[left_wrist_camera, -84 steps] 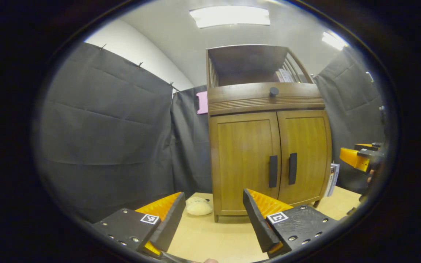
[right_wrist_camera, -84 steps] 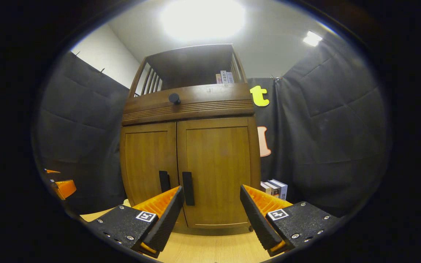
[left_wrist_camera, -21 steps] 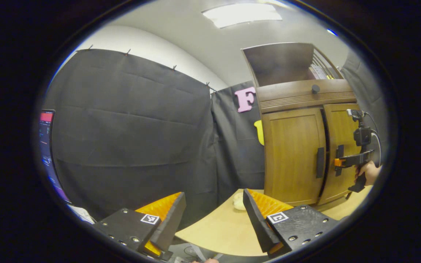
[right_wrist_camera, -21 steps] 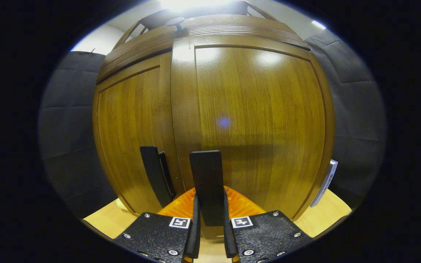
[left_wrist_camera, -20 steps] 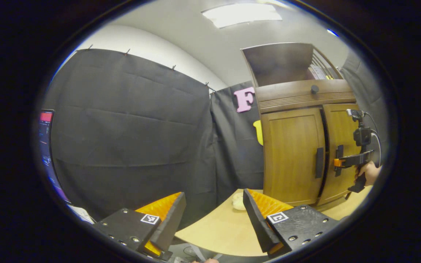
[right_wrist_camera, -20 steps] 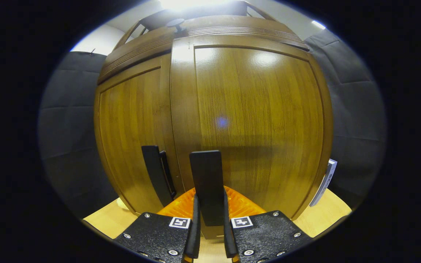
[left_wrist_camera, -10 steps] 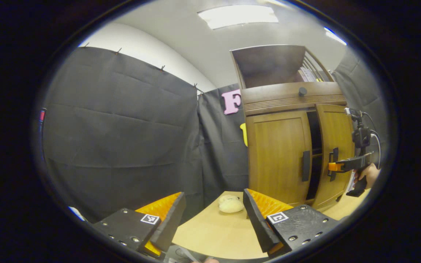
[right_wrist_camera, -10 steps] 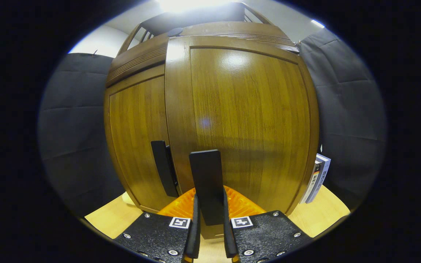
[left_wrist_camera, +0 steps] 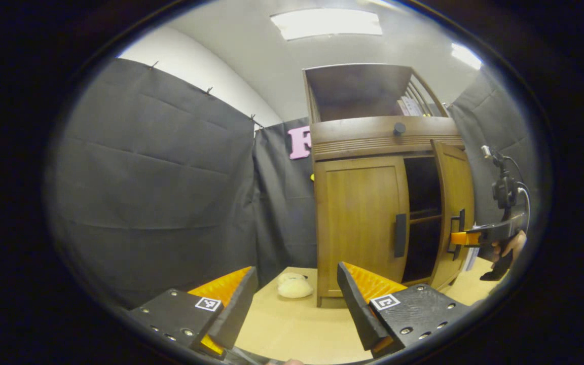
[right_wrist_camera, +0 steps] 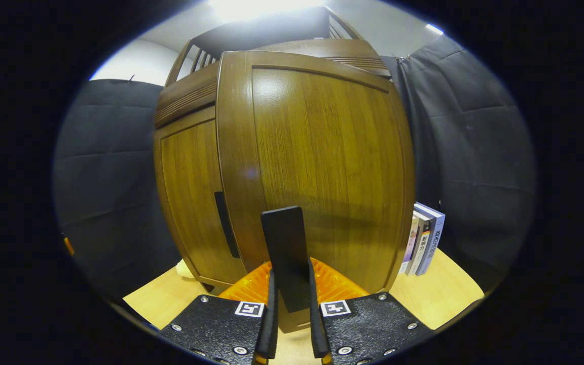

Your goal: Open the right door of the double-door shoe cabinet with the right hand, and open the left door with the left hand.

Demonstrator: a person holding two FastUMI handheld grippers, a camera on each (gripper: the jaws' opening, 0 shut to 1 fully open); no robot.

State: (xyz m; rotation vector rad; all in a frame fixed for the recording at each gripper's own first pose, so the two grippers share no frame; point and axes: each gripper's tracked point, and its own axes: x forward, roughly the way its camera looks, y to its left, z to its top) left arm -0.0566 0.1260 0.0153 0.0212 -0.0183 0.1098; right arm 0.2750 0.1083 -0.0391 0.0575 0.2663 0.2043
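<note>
A brown wooden shoe cabinet (left_wrist_camera: pixel 358 147) stands on a pale wooden tabletop (left_wrist_camera: pixel 292 329). Its right door (right_wrist_camera: pixel 317 167) is swung partly out, and the dark inside (left_wrist_camera: pixel 421 203) shows in the left gripper view. My right gripper (right_wrist_camera: pixel 290 291) is shut on that door's black handle (right_wrist_camera: pixel 286 243); the same gripper (left_wrist_camera: pixel 467 237) appears at the door's edge, held by a hand (left_wrist_camera: pixel 510 246). The left door (left_wrist_camera: pixel 360 218) is closed, its black handle (left_wrist_camera: pixel 400 234) untouched. My left gripper (left_wrist_camera: pixel 297 296) hangs open well in front of the cabinet, nothing between its fingers.
A small cream plush lump (left_wrist_camera: pixel 294 287) lies on the tabletop left of the cabinet's foot. Several books (right_wrist_camera: pixel 424 238) stand upright to the right of the cabinet. A drawer with a round black knob (left_wrist_camera: pixel 399 128) sits above the doors. Black cloth walls the booth.
The right door has swung further out with my right gripper shut on its handle, baring the dark interior. The left gripper view has turned more toward the cabinet; that gripper stays open.
</note>
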